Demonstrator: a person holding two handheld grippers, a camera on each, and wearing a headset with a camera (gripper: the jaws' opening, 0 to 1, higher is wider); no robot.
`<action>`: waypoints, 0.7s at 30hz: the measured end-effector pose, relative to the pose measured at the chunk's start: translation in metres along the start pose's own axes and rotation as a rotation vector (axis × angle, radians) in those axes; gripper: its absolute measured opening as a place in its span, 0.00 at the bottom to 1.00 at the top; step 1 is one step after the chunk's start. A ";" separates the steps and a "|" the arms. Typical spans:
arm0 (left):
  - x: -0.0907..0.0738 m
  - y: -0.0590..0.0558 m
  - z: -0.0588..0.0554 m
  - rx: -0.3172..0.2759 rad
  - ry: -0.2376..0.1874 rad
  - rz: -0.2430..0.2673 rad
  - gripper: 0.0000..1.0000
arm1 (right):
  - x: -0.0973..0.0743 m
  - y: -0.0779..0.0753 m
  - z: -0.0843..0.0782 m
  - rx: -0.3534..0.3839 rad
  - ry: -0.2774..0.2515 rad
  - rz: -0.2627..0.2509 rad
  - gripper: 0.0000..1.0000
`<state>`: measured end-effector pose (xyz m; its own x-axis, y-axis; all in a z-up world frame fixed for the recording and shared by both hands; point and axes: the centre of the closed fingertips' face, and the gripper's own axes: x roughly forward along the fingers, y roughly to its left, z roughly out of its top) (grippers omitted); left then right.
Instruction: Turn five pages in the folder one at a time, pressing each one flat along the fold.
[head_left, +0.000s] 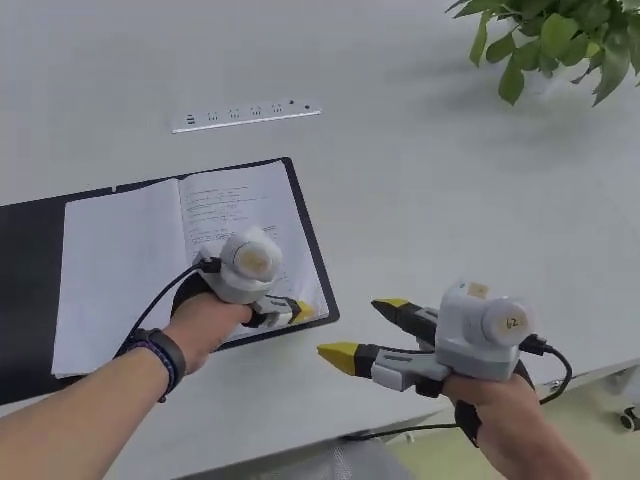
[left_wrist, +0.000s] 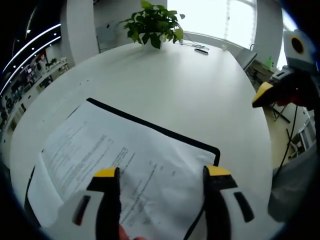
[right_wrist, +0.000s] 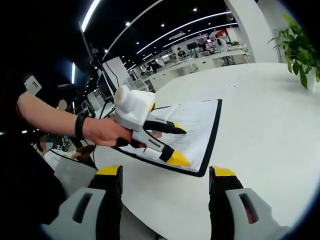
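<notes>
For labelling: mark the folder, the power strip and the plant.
folder (head_left: 30, 300), head view, bare black left cover.
power strip (head_left: 246, 115), head view, middle of its body.
plant (left_wrist: 152, 25), left gripper view, its leaves.

Right gripper (right_wrist: 165, 171) hanging over table (right_wrist: 260, 125), jaws spread wide; to its left, left gripper (right_wrist: 179, 146), jaws parted, sitting over open folder (right_wrist: 200, 115).

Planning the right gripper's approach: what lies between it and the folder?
Bare table separates the right gripper from the near corner of the folder in the head view; the right gripper view shows the left gripper poised over that corner.
</notes>
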<state>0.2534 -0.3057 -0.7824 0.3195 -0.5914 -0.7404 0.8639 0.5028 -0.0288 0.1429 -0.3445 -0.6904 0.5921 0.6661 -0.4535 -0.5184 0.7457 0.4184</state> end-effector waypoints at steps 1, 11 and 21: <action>0.000 0.000 0.000 0.001 -0.002 0.000 0.67 | 0.000 0.000 -0.001 0.000 0.001 0.000 0.69; -0.001 0.004 0.001 -0.032 -0.003 -0.003 0.62 | 0.001 0.002 -0.002 0.011 -0.004 0.004 0.69; -0.003 0.003 0.003 -0.051 -0.007 -0.012 0.62 | 0.000 0.000 -0.003 0.021 -0.005 -0.002 0.68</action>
<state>0.2560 -0.3043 -0.7783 0.3123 -0.6019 -0.7350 0.8466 0.5274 -0.0722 0.1412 -0.3443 -0.6930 0.5962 0.6647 -0.4502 -0.5045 0.7464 0.4340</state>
